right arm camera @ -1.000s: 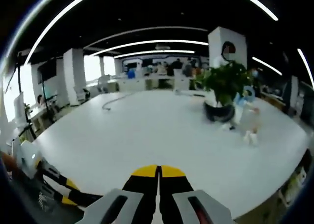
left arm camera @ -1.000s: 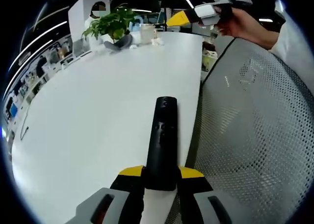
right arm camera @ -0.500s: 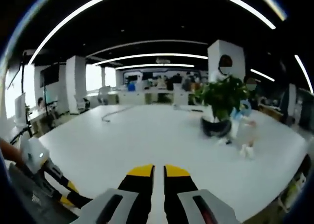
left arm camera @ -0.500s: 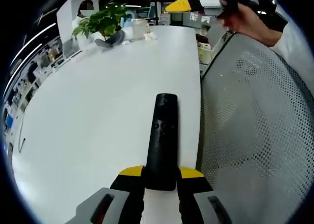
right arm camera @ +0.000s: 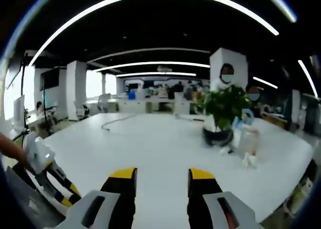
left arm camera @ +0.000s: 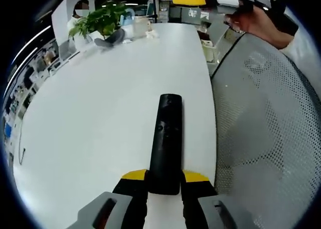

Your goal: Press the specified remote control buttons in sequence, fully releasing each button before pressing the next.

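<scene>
The white table (left arm camera: 100,103) lies open ahead; a potted plant (right arm camera: 220,113) and mesh chair (left arm camera: 266,134) crowd its edges.

Bright ceiling strips, perhaps slight blur

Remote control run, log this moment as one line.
left tongs: shut on remote | right tongs: open, empty, above table | plant: far side

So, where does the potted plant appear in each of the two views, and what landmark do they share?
Left gripper view: the potted plant stands far off at the upper left, on the white table.
Right gripper view: it stands right of centre, beyond the open right hand-held gripper.
Shared landmark: the white pillar behind the plant.
</scene>
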Motion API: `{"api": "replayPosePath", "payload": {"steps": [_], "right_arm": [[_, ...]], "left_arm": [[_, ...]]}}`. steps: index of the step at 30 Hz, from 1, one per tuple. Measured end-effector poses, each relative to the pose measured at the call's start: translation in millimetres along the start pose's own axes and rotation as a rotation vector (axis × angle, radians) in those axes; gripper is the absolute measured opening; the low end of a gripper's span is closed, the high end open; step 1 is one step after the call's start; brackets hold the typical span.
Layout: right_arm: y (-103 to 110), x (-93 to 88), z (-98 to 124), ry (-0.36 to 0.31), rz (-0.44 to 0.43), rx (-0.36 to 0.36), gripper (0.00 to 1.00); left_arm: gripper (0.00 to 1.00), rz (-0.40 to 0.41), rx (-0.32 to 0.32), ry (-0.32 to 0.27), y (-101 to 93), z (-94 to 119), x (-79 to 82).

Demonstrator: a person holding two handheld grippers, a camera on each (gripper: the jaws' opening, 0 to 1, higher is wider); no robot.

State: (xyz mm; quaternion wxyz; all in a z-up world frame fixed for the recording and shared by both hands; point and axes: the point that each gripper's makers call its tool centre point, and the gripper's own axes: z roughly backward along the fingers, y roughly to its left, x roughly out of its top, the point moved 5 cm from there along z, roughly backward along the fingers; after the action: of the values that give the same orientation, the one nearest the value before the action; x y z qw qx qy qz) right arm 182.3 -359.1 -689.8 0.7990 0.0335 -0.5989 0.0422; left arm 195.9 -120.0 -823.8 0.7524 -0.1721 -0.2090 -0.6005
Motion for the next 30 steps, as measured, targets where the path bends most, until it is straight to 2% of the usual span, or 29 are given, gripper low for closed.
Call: {"api": "replayPosePath", "payload": {"steps": [6, 10, 17, 22, 25, 30], "right_arm": [[-1.2, 0.5, -0.1, -0.01, -0.001, -0.02, 0.51], [-2.2, 0.8, 0.4, -0.013, -0.002, -0.027, 0.53], [-2.3, 0.4, -1.1, -0.009, 0.001, -0.042, 0.73], [-3.3, 0.2, -1.7, -0.006, 0.0, -0.045, 0.76], [-2.6, -1.2, -2.3, 0.006, 0.001, -0.043, 0.73], [-3.2, -1.1, -1.9, 0.006, 0.001, -0.048, 0.78]], "left_arm": [[0.24, -0.024, -0.015, 0.017, 11.6, -0.7, 1.0], [0.24, -0.014, -0.018, 0.029, 18.1, -1.1, 2.4], [0.24, -0.008, -0.006, 0.057, 36.5, -3.1, 6.2], [0.24, -0.016, -0.01, 0.062, 46.5, -3.3, 7.2], [0.24, -0.015, -0.01, 0.066, 52.8, -3.4, 8.4], [0.24, -0.028, -0.019, 0.09, 68.9, -3.5, 9.9]]}}
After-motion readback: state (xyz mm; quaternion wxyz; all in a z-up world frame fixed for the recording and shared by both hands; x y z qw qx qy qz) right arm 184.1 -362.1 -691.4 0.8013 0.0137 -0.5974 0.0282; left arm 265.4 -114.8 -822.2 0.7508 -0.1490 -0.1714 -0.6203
